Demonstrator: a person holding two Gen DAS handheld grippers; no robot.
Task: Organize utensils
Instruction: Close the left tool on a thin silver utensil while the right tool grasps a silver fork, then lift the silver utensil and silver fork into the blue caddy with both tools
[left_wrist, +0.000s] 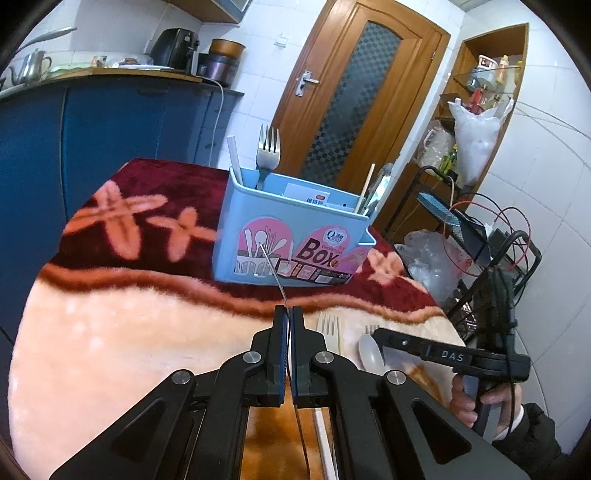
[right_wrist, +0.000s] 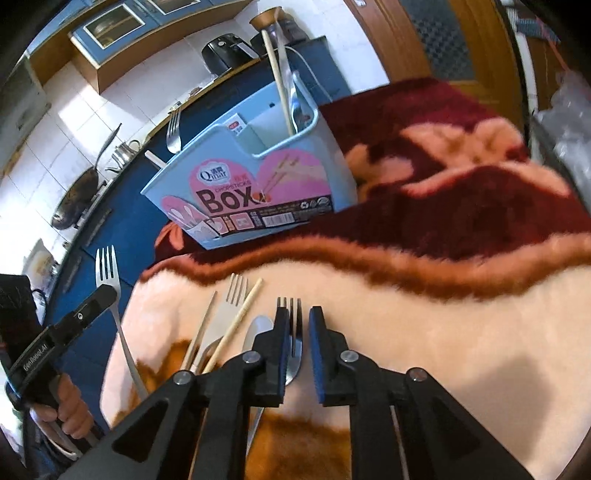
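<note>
My left gripper (left_wrist: 289, 312) is shut on a metal fork (left_wrist: 273, 267), seen edge-on and raised above the blanket. In the right wrist view the same fork (right_wrist: 107, 269) stands in that gripper at the left. The blue utensil box (left_wrist: 291, 236) stands ahead on the blanket, holding a fork (left_wrist: 267, 151), a white stick and chopsticks (left_wrist: 367, 186). My right gripper (right_wrist: 296, 314) is open, its fingers on either side of a dark-tined fork (right_wrist: 293, 343) lying on the blanket. Beside it lie a spoon (right_wrist: 258, 332), a pale fork (right_wrist: 231, 306) and chopsticks (right_wrist: 236, 325).
The table is covered by a red and peach floral blanket (left_wrist: 122, 332). Blue cabinets (left_wrist: 110, 129) with kitchenware stand behind. A wooden door (left_wrist: 354, 92) and a wire rack with bags and cables (left_wrist: 480, 236) are to the right.
</note>
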